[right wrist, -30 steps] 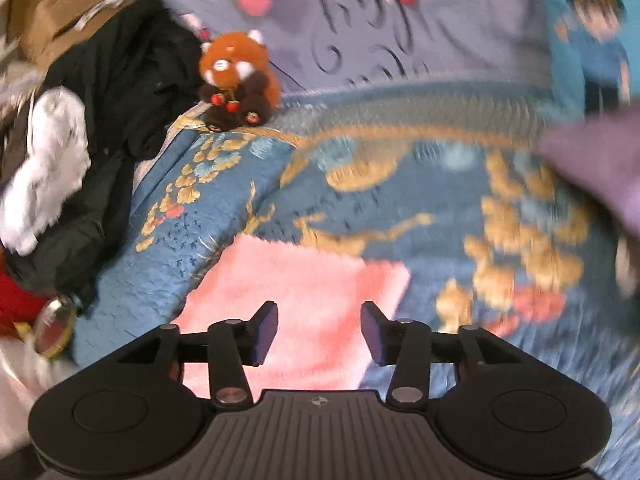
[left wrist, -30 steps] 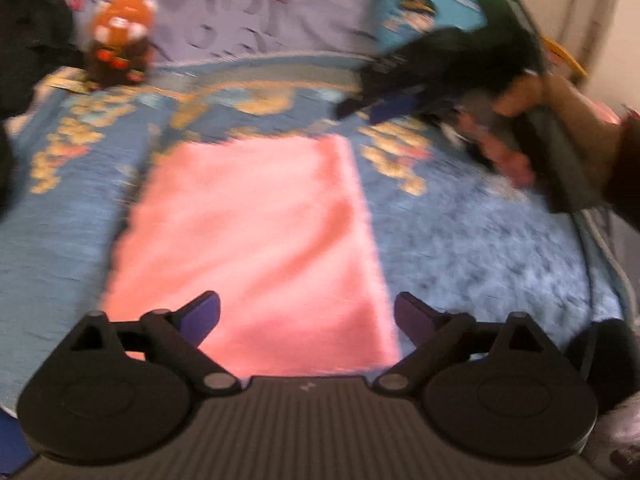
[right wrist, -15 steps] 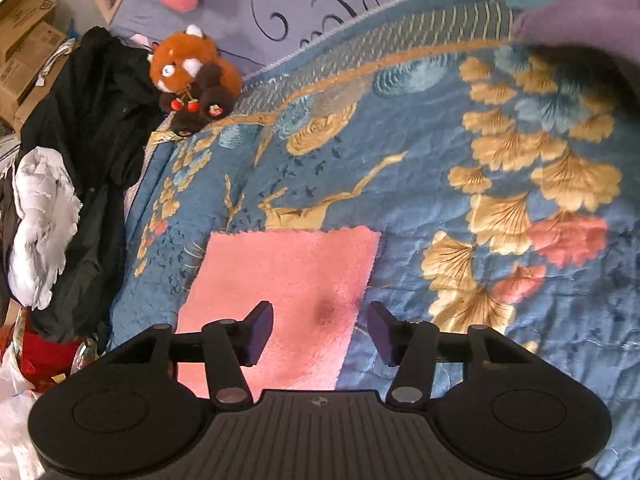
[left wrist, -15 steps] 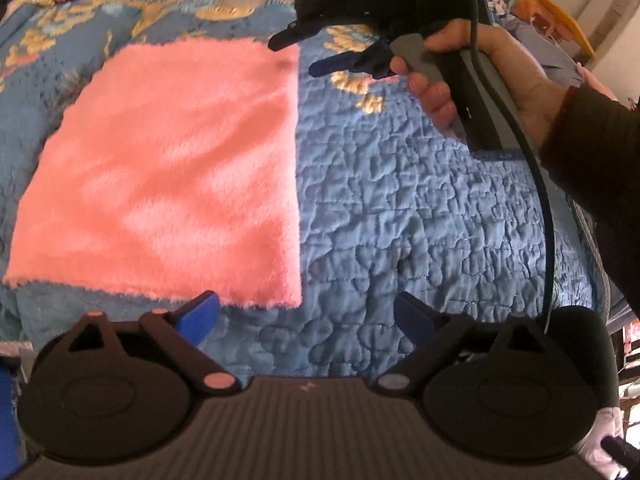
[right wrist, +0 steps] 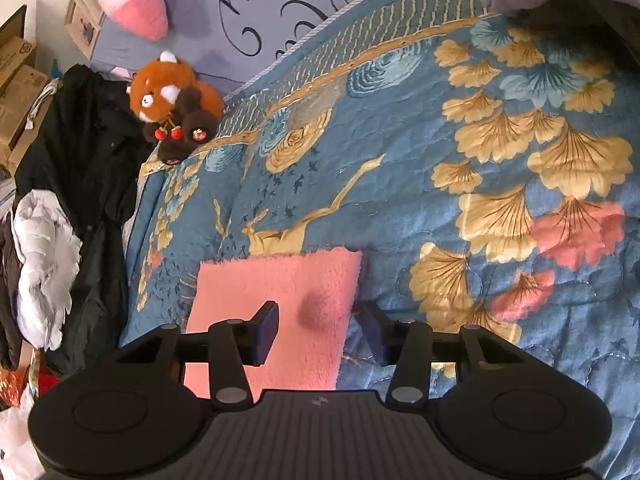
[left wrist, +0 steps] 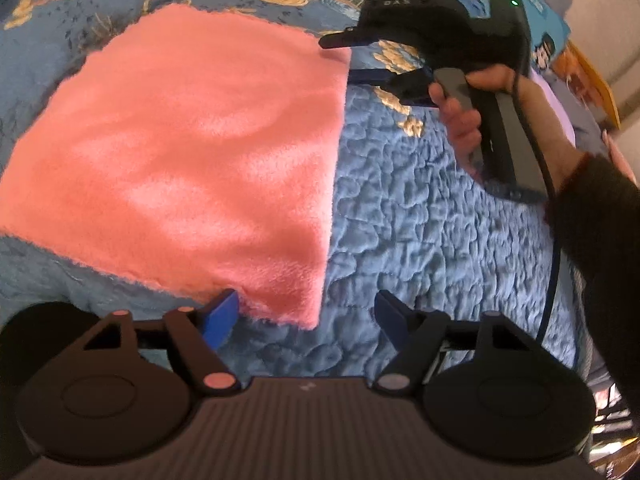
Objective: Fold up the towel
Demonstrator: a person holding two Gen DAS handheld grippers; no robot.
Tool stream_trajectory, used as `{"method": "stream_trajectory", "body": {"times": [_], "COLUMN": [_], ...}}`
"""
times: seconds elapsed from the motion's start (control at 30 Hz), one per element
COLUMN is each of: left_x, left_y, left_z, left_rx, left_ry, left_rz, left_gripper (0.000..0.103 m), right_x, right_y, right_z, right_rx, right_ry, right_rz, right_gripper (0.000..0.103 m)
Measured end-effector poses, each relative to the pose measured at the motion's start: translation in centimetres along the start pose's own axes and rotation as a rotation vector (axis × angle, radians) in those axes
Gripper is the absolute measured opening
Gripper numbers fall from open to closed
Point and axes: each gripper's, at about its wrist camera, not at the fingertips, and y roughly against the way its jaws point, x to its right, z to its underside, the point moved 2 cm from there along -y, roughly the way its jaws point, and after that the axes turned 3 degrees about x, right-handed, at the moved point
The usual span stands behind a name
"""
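The left gripper (left wrist: 306,314) is spread wide and empty at the near right corner of a pink towel (left wrist: 192,152); the right gripper (right wrist: 318,330), also wide and empty, straddles its far right corner on a blue floral quilt (right wrist: 400,168)

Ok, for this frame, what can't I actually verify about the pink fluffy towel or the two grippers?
- Left wrist view: the pink fluffy towel has its left part cut off by the frame edge.
- Right wrist view: the right gripper body hides the towel's near part.
- Either view: whether the left gripper or the right one touches the towel; both stand open at its right-hand corners.
- The towel's underside against the blue quilted bedspread.
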Motion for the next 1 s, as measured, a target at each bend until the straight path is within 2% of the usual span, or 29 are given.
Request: {"method": "stream_trajectory", "body": {"times": [0.17,0.27,0.4,0.47,0.6,0.67,0.7,0.77,0.87,0.93,1.0], "left_x": [-0.4,-0.8,-1.3,-1.7,-2.2,-2.5,-2.8,-3.4,-3.8,-3.7,-3.6], "left_y": [-0.4,-0.2,-0.5,-0.4,-0.8,-0.8,-0.8,-0.9,-0.8,-0.7,-0.7], "left_z": [0.2,0.6,1.2,1.3,0.9,0.9,0.9,1.0,1.1,1.1,1.1], "left_rx": [0.002,-0.002,-0.001,0.021,0.043,0.052,0.055,0.056,0.048,0.041,0.034], "left_ry": [0.083,0.167,0.261,0.317,0.386,0.42,0.438,0.474,0.495,0.485,0.476], "left_rz": [0.032,0.065,0.061,0.046,0.02,0.009,0.006,0.004,0.01,0.015,0.021], "left_gripper": [0.078,0.078,0.077,0.064,0.047,0.034,0.032,0.019,0.013,0.01,0.009], "right_x": [0.3,0.2,-0.3,-0.4,-0.3,-0.4,-0.4,-0.5,-0.6,-0.5,-0.4], "right_y": [0.1,0.1,-0.1,-0.1,-0.1,-0.1,-0.1,-0.1,-0.1,-0.1,-0.1], "right_z": [0.0,0.0,0.1,0.1,0.1,0.1,0.1,0.1,0.1,0.1,0.1], "right_rx": [-0.005,-0.006,-0.011,-0.015,-0.018,-0.018,-0.018,-0.019,-0.02,-0.014,-0.009], "right_ry": [0.003,0.014,0.049,0.062,0.064,0.06,0.063,0.07,0.081,0.082,0.082], "right_rz": [-0.007,-0.006,0.008,0.014,0.016,0.017,0.018,0.021,0.026,0.045,0.064], "right_gripper": [0.044,0.044,0.044,0.044,0.044,0.044,0.044,0.044,0.042,0.035,0.011]}}
